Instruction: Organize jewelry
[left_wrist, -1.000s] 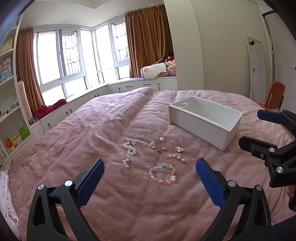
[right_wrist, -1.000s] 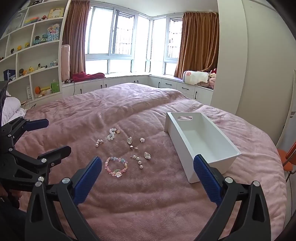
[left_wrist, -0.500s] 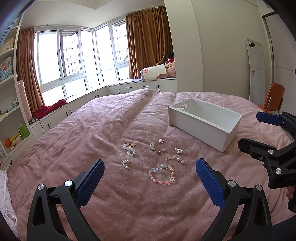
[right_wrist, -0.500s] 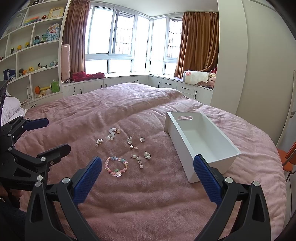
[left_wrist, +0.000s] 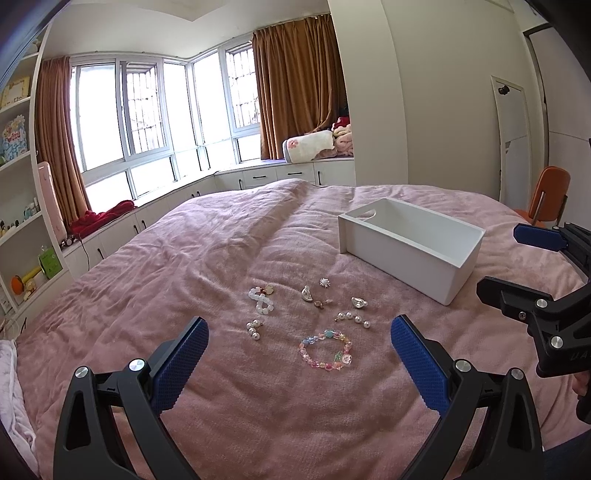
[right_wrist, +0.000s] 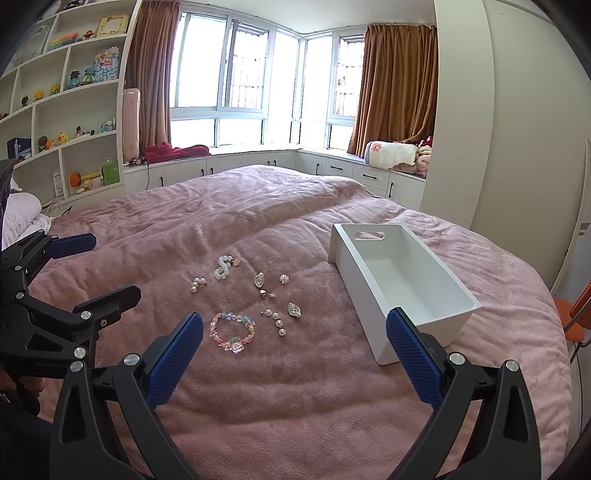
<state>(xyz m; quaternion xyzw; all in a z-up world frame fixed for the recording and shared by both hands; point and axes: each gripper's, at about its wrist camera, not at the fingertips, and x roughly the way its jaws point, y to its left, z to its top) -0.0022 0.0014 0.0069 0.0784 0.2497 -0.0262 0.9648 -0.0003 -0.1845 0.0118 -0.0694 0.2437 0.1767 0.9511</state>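
Observation:
Several jewelry pieces lie on a pink bedspread (left_wrist: 229, 243): a colourful bead bracelet (left_wrist: 325, 350) (right_wrist: 232, 332), a white bead bracelet (left_wrist: 261, 300) (right_wrist: 222, 267), pearl earrings (left_wrist: 253, 328) (right_wrist: 197, 284), a pearl strand (left_wrist: 353, 318) (right_wrist: 277, 322) and small silver charms (left_wrist: 306, 294) (right_wrist: 294, 309). An empty white box (left_wrist: 410, 246) (right_wrist: 402, 284) stands to their right. My left gripper (left_wrist: 299, 354) is open, above the bed in front of the jewelry. My right gripper (right_wrist: 293, 349) is open and empty, in front of the box and the jewelry.
Window seat with cabinets, red cloth (right_wrist: 177, 151) and rolled blankets (left_wrist: 314, 146) beyond the bed. Shelves with toys (right_wrist: 62, 140) on the left. An orange chair (left_wrist: 546, 195) stands at the right of the bed. A white pillow (right_wrist: 22, 218) lies at the left edge.
Both grippers have shifted only slightly; the left view has tilted a little so the jewelry sits slightly lower. Nothing was grasped or moved.

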